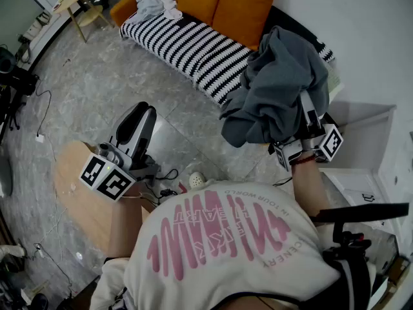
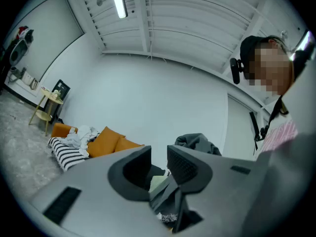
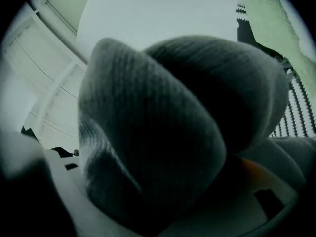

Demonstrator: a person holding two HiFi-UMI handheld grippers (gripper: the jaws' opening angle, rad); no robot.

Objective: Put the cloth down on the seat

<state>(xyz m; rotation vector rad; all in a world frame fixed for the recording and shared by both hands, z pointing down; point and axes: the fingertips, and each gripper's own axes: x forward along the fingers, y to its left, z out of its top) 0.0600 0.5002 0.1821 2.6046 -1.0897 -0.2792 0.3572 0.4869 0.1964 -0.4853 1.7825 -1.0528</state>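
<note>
A bulky grey cloth (image 1: 277,76) hangs in the air over the near end of the striped sofa seat (image 1: 187,44). My right gripper (image 1: 307,112) is shut on it from below, with the fingertips buried in the folds. In the right gripper view the cloth (image 3: 163,132) fills nearly everything, and the striped seat (image 3: 296,107) shows at the right edge. My left gripper (image 1: 145,108) is held over the floor to the left, away from the cloth. Its jaws (image 2: 159,157) stand slightly apart with nothing between them. In the left gripper view the cloth (image 2: 197,142) shows behind its jaws.
Two orange cushions (image 1: 239,5) lean against the sofa back. A heap of pale clothes (image 1: 158,2) lies on the sofa's far end. A small yellow side table (image 1: 80,5) stands beyond it. A wooden board (image 1: 84,192) and cables lie near my left side, and a white cabinet (image 1: 368,128) stands at the right.
</note>
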